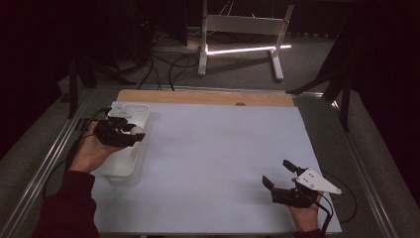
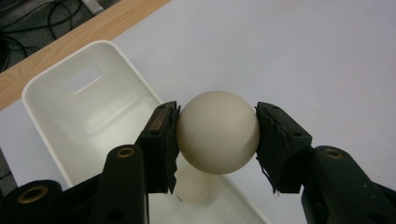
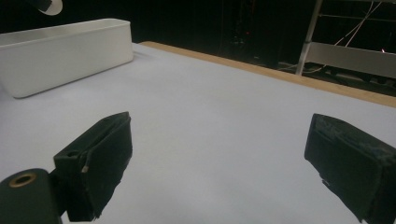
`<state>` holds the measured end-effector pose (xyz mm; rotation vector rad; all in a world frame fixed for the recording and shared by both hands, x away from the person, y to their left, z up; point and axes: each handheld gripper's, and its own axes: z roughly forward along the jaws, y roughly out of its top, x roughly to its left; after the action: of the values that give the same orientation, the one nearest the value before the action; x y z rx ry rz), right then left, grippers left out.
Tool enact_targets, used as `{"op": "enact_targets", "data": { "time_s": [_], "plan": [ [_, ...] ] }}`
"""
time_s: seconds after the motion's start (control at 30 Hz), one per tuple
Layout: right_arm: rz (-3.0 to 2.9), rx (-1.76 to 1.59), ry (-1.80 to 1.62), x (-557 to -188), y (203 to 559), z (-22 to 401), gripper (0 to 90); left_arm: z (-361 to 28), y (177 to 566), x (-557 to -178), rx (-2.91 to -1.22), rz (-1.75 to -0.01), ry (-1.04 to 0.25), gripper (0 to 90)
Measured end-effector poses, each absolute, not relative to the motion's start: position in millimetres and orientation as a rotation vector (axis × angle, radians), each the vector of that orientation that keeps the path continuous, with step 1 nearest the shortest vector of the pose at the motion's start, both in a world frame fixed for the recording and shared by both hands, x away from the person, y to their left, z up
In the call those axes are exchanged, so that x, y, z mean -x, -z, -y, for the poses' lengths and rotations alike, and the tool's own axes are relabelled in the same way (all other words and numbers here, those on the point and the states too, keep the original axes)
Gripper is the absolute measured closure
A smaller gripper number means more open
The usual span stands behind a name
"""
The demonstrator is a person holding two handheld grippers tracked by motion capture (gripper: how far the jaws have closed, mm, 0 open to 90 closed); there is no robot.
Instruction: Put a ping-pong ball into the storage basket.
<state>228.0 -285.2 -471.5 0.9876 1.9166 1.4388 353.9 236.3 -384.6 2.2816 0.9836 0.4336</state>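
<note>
**K:** Status, left side first?

**M:** Left hand-held gripper [image 1: 132,134] sits over the white rectangular plastic bin [image 1: 140,115] at the left edge of the counter [image 1: 218,148]. Jaws clamped on a cream, smooth round ball [image 2: 218,132], one pad on each side of it.

**K:** Ball inside the bin?

**M:** Above it. In the left gripper view it hangs over the bin's [image 2: 56,84] open interior, near the long wall on the counter side. Not touching floor or walls as far as I can tell. Something pale sits right under the ball, too hidden to identify.

**K:** Bin itself?

**M:** Upright, long axis running away from the person, slot handle in the far end wall. Pale blue-grey counter surface, wooden strip along the far edge.

**K:** Middle of the counter?

**M:** Bare surface.

**K:** Right side?

**M:** Right hand-held gripper [image 1: 277,173] at the near right corner, well apart from the bin. Jaws spread wide, nothing between them; right gripper view shows counter [image 3: 219,140] through the gap, bin [image 3: 60,51] far off at upper left.
</note>
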Motion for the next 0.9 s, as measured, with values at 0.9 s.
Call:
{"op": "enact_targets", "data": {
  "time_s": [0.9],
  "plan": [
    [-1.912,-0.989,-1.438,-227.2,470.4,285.9,7.2,-252.4,390.5,-349.7,-2.261,-1.039,-0.440,51.6]
  ]
}}
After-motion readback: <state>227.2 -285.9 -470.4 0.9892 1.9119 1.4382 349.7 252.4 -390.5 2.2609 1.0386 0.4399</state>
